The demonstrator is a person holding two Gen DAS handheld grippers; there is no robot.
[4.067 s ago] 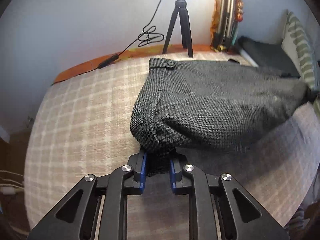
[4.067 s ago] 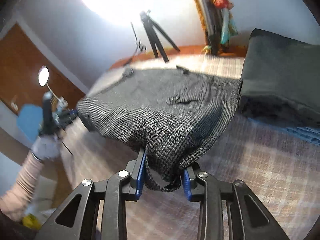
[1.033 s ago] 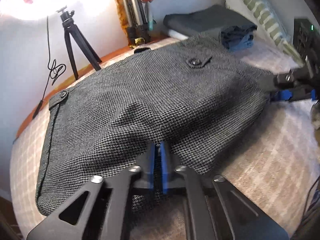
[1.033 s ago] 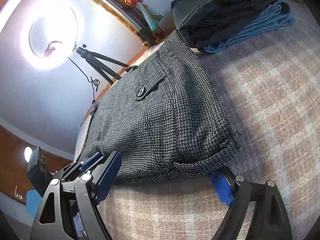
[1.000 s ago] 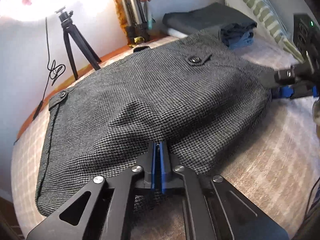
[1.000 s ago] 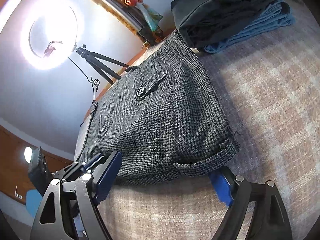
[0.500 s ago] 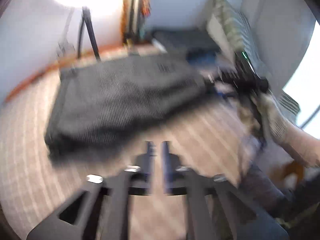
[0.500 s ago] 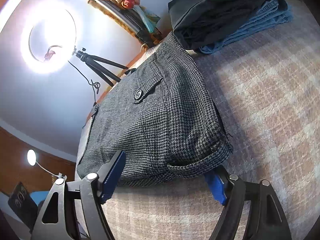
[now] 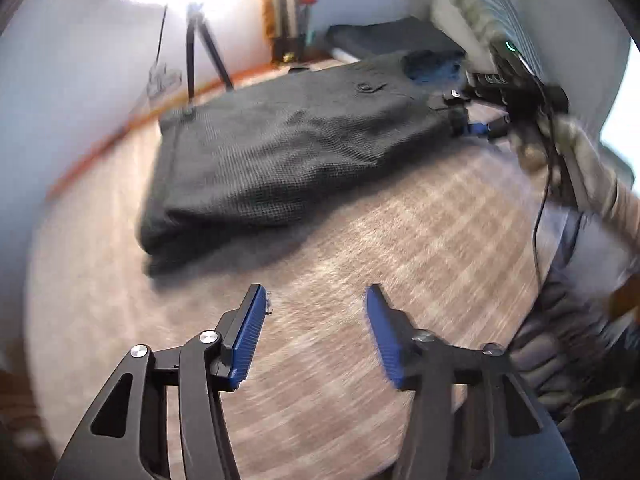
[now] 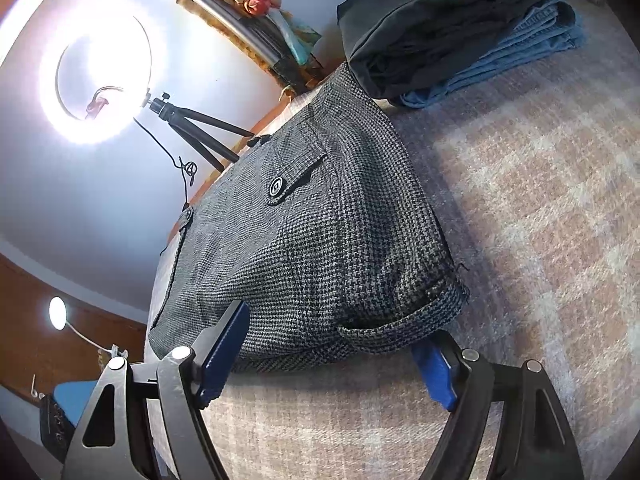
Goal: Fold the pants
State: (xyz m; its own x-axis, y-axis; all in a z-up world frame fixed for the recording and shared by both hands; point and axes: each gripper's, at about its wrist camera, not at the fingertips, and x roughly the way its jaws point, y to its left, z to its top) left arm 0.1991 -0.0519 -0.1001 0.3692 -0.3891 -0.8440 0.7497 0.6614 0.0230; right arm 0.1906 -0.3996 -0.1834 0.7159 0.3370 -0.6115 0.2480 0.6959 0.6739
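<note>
Hovering over the plaid bedspread (image 9: 420, 216), the left gripper (image 9: 316, 300) has its blue jaws wide apart and nothing between them. Just ahead, the folded grey pants (image 9: 288, 148) lie flat on the bed. The right gripper (image 10: 328, 344) sits at their near edge, jaws spread on either side of the fabric, not squeezing it. Further back there's a stack of folded clothes (image 10: 460, 28), plus a ring light (image 10: 104, 80).

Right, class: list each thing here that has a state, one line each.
Grey houndstooth pants: folded, lying flat on the bed.
Left gripper: jaws open, empty, clear of the pants.
Right gripper: jaws open, straddling the pants' near edge.
Ring light: on.
</note>
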